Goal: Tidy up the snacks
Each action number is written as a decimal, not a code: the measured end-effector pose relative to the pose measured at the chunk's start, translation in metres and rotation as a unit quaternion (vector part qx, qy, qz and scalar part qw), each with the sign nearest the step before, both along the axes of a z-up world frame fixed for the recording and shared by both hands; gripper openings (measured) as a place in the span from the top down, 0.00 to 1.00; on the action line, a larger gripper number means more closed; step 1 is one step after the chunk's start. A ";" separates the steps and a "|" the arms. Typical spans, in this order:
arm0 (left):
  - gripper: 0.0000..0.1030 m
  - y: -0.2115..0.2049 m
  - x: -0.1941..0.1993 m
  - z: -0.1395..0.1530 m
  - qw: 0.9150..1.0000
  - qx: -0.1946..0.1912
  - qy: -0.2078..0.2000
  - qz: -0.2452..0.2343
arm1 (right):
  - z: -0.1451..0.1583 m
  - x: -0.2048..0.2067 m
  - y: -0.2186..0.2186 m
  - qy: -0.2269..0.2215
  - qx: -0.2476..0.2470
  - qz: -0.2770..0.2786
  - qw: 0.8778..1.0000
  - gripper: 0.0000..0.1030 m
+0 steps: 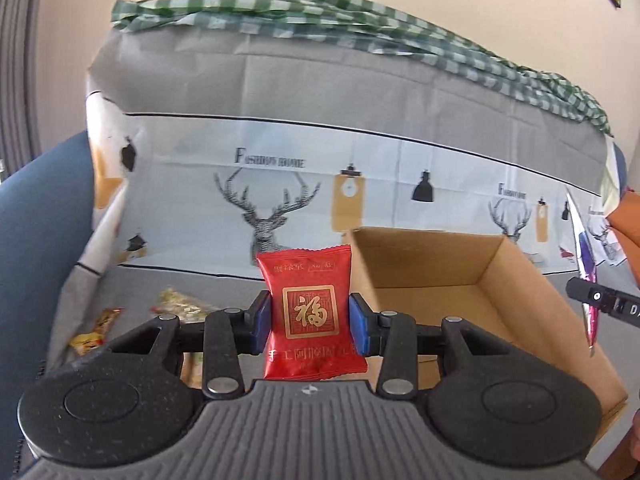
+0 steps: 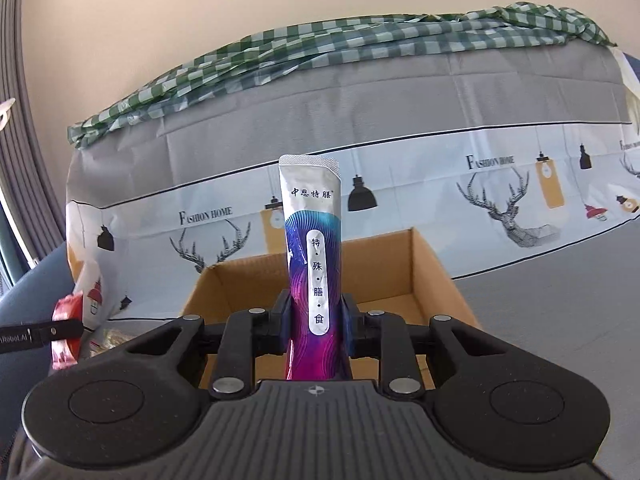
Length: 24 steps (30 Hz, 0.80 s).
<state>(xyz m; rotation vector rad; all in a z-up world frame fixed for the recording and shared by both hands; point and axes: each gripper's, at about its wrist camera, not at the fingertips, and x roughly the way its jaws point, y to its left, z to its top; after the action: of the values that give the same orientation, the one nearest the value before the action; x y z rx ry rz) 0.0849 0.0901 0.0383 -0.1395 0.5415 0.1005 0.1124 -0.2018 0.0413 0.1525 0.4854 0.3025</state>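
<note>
My left gripper [image 1: 311,320] is shut on a red snack packet [image 1: 312,276] with gold characters, held upright just left of an open cardboard box [image 1: 436,304]. My right gripper [image 2: 316,322] is shut on a tall silver, blue and purple stick pouch [image 2: 314,216], held upright over the near edge of the same box [image 2: 420,280]. In the left wrist view the right gripper's pouch [image 1: 586,256] shows at the far right. In the right wrist view the red packet [image 2: 66,320] shows at the far left.
Several loose snack packets [image 1: 176,304] lie on the grey cloth left of the box. A sofa back covered with a deer-print cloth [image 1: 360,168] and a green checked cloth [image 1: 320,20] stands behind. A blue armrest [image 1: 40,220] is at left.
</note>
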 end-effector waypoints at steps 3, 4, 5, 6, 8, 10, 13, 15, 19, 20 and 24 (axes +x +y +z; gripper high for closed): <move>0.57 -0.020 0.007 -0.002 1.000 -0.002 -0.005 -0.019 | -0.001 -0.004 -0.011 -0.005 -0.013 -0.005 1.000 0.75; 0.57 -0.027 0.008 -0.003 1.000 -0.002 -0.006 -0.026 | -0.001 -0.005 -0.015 -0.007 -0.017 -0.007 1.000 0.75; 0.57 -0.033 0.010 -0.003 0.999 -0.002 -0.007 -0.032 | -0.001 -0.007 -0.018 -0.009 -0.019 -0.010 1.000 0.75; 0.57 -0.039 0.011 -0.005 0.999 -0.002 -0.007 -0.039 | 0.000 -0.007 -0.021 -0.011 -0.021 -0.012 1.000 0.75; 0.57 -0.050 0.012 -0.008 0.999 -0.001 -0.007 -0.051 | 0.000 -0.009 -0.028 -0.013 -0.024 -0.019 0.999 0.75; 0.57 -0.059 0.014 -0.010 0.998 0.002 -0.010 -0.062 | -0.002 -0.010 -0.034 -0.012 -0.025 -0.027 0.999 0.75; 0.57 -0.073 0.014 -0.014 0.997 0.007 -0.016 -0.078 | -0.004 -0.010 -0.041 -0.010 -0.028 -0.036 0.999 0.75; 0.57 -0.080 0.015 -0.015 0.996 0.009 -0.019 -0.088 | -0.005 -0.009 -0.044 -0.009 -0.030 -0.040 0.999 0.75; 0.57 -0.091 0.014 -0.016 0.994 0.012 -0.027 -0.104 | -0.006 -0.009 -0.042 -0.010 -0.033 -0.040 0.999 0.75; 0.57 -0.094 0.014 -0.016 0.994 0.014 -0.029 -0.108 | -0.007 -0.009 -0.041 -0.011 -0.036 -0.038 0.999 0.75; 0.57 -0.101 0.013 -0.018 0.992 0.018 -0.030 -0.121 | -0.006 -0.008 -0.033 -0.014 -0.044 -0.031 0.998 0.75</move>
<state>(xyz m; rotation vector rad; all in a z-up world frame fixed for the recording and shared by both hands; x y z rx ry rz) 0.0981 -0.0106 0.0207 -0.0405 0.4936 -0.1307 0.1047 -0.2351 0.0354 0.0784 0.4649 0.2218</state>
